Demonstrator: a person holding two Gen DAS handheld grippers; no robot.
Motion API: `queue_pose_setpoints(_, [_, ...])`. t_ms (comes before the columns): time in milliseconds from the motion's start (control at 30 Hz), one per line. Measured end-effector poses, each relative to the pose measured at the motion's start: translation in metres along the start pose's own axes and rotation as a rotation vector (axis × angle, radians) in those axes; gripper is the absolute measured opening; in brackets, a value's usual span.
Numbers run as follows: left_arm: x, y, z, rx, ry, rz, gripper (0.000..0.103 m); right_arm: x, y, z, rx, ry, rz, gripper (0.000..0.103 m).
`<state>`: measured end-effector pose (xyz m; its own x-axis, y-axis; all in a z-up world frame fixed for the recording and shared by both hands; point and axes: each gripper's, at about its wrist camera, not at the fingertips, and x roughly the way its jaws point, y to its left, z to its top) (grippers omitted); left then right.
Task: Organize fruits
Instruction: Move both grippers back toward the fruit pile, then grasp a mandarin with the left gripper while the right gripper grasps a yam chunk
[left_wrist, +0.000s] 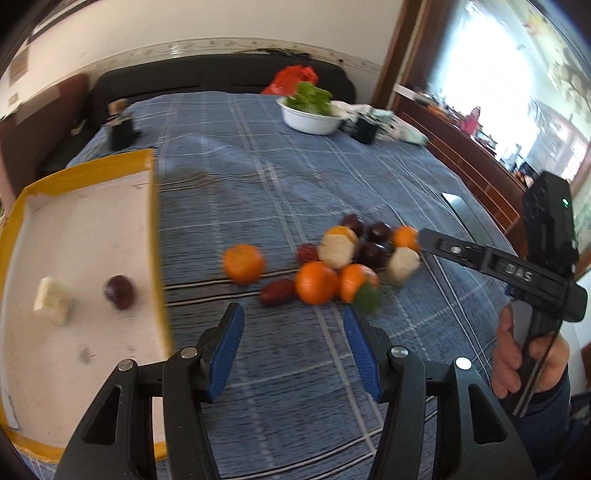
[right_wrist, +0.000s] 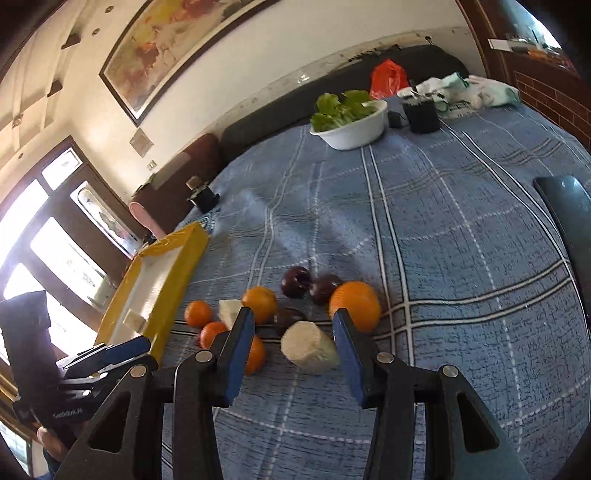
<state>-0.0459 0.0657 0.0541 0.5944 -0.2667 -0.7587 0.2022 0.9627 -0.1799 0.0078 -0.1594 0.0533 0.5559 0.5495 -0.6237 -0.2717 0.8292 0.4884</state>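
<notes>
The right gripper (right_wrist: 293, 347) stands open around the pale cut chunk (right_wrist: 309, 347), well right of the yellow tray (right_wrist: 184, 280); the left gripper (left_wrist: 293, 350) is open, empty.

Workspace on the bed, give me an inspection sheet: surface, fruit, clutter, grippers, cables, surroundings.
Surface: blue plaid cloth, wrinkled.
Job's things: yellow-rimmed box holds a white chunk and a dark plum; loose pile of oranges, plums, red dates and white chunks beside it.
Clutter: white bowl of greens, red bag, black cup.
Grippers: left gripper open, empty; right gripper open around a white chunk, pads apart from it.
Cables: nothing seen.
Surroundings: framed painting, bright windows.
</notes>
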Motion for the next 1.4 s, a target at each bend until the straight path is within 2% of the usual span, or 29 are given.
queue_pose_setpoints(67, [0.006,-0.009,-0.001,0.020,0.011,-0.008,0.056,0.006,0.001,-0.001,-0.011,0.022,-0.026,0.049])
queue_pose_setpoints(167, [0.011,-0.016,-0.001,0.037,0.023,-0.020,0.056,0.011,0.007,-0.002,-0.038,0.045,-0.016,0.049])
queue_pose_setpoints(433, [0.025,-0.029,0.001,0.082,0.042,-0.050,0.055,0.029,0.018,-0.012,-0.157,0.093,-0.132,0.049])
queue_pose_setpoints(533, [0.031,-0.033,0.003,0.094,0.046,-0.047,0.055,0.032,0.018,-0.014,-0.176,0.091,-0.168,0.047])
queue_pose_setpoints(567, [0.033,-0.034,0.005,0.094,0.052,-0.045,0.056,0.033,0.018,-0.015,-0.181,0.096,-0.172,0.038])
queue_pose_setpoints(700, [0.041,-0.030,0.012,0.092,0.047,0.000,0.055,0.033,0.020,-0.016,-0.200,0.098,-0.184,0.038])
queue_pose_setpoints(867, [0.050,-0.019,0.024,0.056,0.030,0.003,0.055,0.033,0.019,-0.016,-0.194,0.101,-0.184,0.038])
queue_pose_setpoints(1033, [0.060,-0.015,0.030,0.026,0.039,-0.094,0.055,0.032,0.016,-0.015,-0.177,0.104,-0.172,0.038])
queue_pose_setpoints(1167, [0.051,-0.030,0.021,0.098,0.043,-0.108,0.056,0.031,0.014,-0.014,-0.161,0.106,-0.159,0.038])
queue_pose_setpoints(1300, [0.043,-0.037,0.008,0.130,0.116,-0.231,0.057,0.031,0.014,-0.014,-0.156,0.105,-0.161,0.038])
queue_pose_setpoints(1400, [0.036,-0.037,0.000,0.143,0.127,-0.263,0.058,0.031,0.013,-0.013,-0.149,0.106,-0.152,0.038])
